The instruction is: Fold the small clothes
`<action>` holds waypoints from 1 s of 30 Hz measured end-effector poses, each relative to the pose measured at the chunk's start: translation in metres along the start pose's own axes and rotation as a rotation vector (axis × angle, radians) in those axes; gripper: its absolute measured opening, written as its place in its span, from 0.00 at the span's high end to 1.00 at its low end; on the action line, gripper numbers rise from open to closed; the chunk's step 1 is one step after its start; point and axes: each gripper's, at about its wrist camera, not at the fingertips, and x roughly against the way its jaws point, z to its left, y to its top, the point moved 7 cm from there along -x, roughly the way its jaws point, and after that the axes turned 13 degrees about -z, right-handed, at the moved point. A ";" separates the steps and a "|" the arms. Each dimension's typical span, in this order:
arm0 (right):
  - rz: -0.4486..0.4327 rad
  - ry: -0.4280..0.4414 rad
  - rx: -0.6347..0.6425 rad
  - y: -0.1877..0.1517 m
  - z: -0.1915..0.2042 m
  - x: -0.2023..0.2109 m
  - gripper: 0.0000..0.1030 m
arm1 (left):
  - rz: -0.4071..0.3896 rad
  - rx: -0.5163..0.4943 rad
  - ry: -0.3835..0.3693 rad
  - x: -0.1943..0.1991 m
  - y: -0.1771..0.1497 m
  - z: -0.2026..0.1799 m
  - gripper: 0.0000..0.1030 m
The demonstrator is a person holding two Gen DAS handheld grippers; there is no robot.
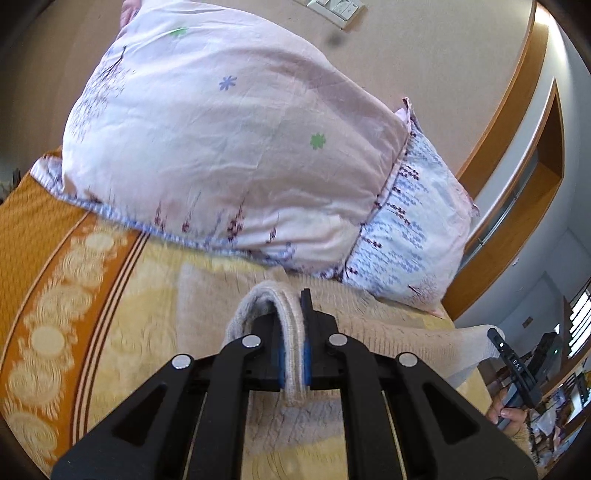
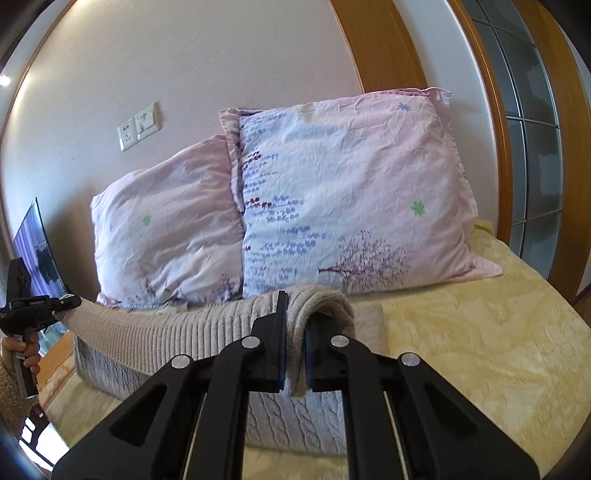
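My left gripper (image 1: 293, 354) is clenched on the ribbed hem of the beige knit sweater (image 1: 388, 328); my right gripper (image 2: 295, 354) clamps the same hem further along. It spans between them above the bedspread (image 2: 461, 332). Soft, light, stretchy: grip the thick edge. Lower panels are hidden beneath my tongs.

Bedspread (image 1: 74, 295) smeared by motion blur in the left wrist view, its medallion pattern unreadable; wall switch plate (image 1: 338, 9) cut by the top edge. Beige knit garment (image 2: 177, 332) partly hidden behind the right gripper (image 2: 295, 345) linkage (lower body out of sight), its far end masked by the left gripper (image 2: 55, 308). Rear pillow (image 2: 166, 236) overlapped by the front pillow (image 2: 351, 199).
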 end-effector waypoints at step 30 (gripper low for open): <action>0.240 -0.124 -0.215 -0.037 -0.057 -0.061 0.52 | 0.098 0.116 0.120 -0.050 -0.016 0.054 0.51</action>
